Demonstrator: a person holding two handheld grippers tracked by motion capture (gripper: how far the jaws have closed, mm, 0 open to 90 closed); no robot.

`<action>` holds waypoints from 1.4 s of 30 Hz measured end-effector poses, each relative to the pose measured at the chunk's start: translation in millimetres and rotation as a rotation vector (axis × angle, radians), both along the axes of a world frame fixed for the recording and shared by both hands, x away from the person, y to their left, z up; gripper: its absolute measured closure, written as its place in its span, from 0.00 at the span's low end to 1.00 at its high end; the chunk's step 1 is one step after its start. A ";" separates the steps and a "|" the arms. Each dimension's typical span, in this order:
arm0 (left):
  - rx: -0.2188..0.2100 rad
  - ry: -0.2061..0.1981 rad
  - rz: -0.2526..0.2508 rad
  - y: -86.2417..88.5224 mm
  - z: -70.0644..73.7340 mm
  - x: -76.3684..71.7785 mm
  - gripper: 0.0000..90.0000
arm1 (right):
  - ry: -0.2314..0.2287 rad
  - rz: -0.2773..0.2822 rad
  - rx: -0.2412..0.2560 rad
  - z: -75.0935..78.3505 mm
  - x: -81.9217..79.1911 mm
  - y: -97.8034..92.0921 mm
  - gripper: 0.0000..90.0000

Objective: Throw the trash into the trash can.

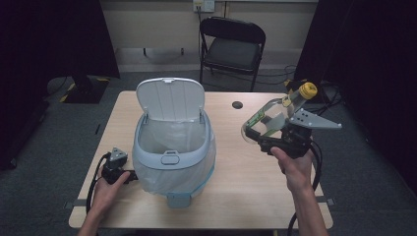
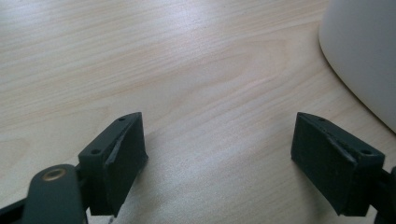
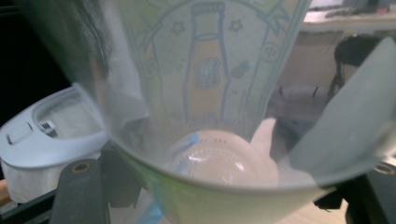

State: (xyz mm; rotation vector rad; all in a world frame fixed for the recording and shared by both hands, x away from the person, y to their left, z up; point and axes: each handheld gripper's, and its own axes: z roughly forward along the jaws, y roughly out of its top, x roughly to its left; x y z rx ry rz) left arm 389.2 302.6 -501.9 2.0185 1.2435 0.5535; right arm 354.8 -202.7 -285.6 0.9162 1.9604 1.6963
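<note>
**Clear bottle held aloft beside an open bin**

The right gripper (image 1: 275, 133) clamps a clear plastic bottle (image 1: 275, 115), its jaws mostly hidden behind it. The bottle slants above the desk (image 1: 246, 187), yellow cap (image 1: 308, 90) up and away, base toward the white, bag-lined bin (image 1: 173, 147). The left gripper (image 2: 217, 154) rests wide apart on pale wood.

Curtained recording studio: black drapes (image 1: 49, 39), folding chair (image 1: 231, 46).
</note>
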 end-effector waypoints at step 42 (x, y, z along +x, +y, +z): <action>0.000 0.000 0.001 0.0 0.0 0.0 0.19 | -0.140 0.285 0.074 70.9 5.9 97.1 0.31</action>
